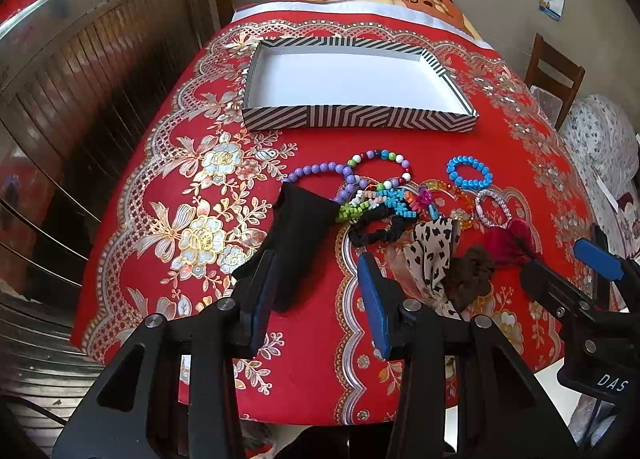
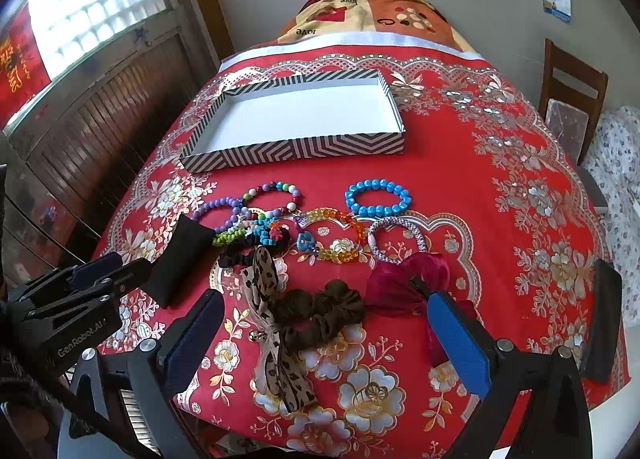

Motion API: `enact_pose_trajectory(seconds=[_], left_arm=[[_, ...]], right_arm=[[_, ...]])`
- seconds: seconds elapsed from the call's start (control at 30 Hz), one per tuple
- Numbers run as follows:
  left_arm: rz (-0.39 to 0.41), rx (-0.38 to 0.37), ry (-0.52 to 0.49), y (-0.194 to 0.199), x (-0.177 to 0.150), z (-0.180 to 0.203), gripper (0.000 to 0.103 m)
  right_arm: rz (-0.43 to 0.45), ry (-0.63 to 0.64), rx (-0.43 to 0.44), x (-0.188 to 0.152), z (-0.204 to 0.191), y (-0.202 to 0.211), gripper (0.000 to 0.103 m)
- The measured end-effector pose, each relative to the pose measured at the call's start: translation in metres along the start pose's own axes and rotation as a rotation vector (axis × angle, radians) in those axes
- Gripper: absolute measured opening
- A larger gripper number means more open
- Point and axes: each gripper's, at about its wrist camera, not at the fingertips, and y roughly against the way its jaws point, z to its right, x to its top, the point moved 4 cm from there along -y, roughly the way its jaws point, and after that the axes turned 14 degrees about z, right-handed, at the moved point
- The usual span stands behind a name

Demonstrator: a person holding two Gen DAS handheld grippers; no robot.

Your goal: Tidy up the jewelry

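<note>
An empty striped box (image 1: 360,117) (image 2: 296,151) with a white floor stands at the far middle of the red tablecloth. In front of it lie beaded bracelets: purple (image 1: 320,171), multicoloured (image 2: 274,195), blue (image 2: 378,198), amber (image 2: 340,235), white (image 2: 394,237). Nearer lie a black scrunchie (image 1: 376,229), a leopard bow (image 2: 272,323), a brown scrunchie (image 2: 324,313), a maroon scrunchie (image 2: 404,283) and a black pouch (image 1: 298,243). My left gripper (image 1: 318,279) is open over the pouch's near end. My right gripper (image 2: 320,335) is open around the brown scrunchie and bow.
A dark phone-like slab (image 2: 604,319) lies at the table's right edge. A wooden chair (image 2: 572,95) stands at the right, a wooden door (image 2: 96,115) and window at the left. A patterned quilt (image 2: 368,19) lies beyond the box.
</note>
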Motion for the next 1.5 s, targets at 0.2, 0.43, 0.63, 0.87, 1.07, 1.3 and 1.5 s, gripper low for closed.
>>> enact_pose_trajectory(seconds=[0.2,0.43,0.63,0.87,1.07,1.3,1.5], left_arm=[[-0.007,0.001,0.007,-0.002,-0.001,-0.004,0.040],[-0.008,0.001,0.008,-0.002,-0.001,-0.005,0.040],[-0.013,-0.007,0.004,-0.003,-0.003,-0.004,0.040],[-0.017,-0.009,0.004,-0.003,-0.004,-0.003,0.040],[-0.018,-0.011,0.002,-0.003,-0.005,-0.002,0.040],[-0.023,-0.015,0.010,-0.003,-0.006,-0.002,0.040],[-0.030,-0.018,0.012,-0.006,-0.005,-0.005,0.040]], right_arm=[[-0.015,-0.002,0.011,-0.001,-0.003,-0.004,0.101],[-0.019,0.003,0.010,-0.002,-0.007,-0.007,0.101],[-0.025,0.002,0.008,-0.003,-0.006,-0.007,0.101],[-0.025,0.004,0.012,-0.003,-0.008,-0.008,0.101],[-0.028,0.007,0.012,-0.004,-0.010,-0.009,0.101],[-0.030,0.007,0.011,-0.004,-0.011,-0.009,0.101],[-0.030,-0.004,0.020,-0.003,-0.008,-0.012,0.101]])
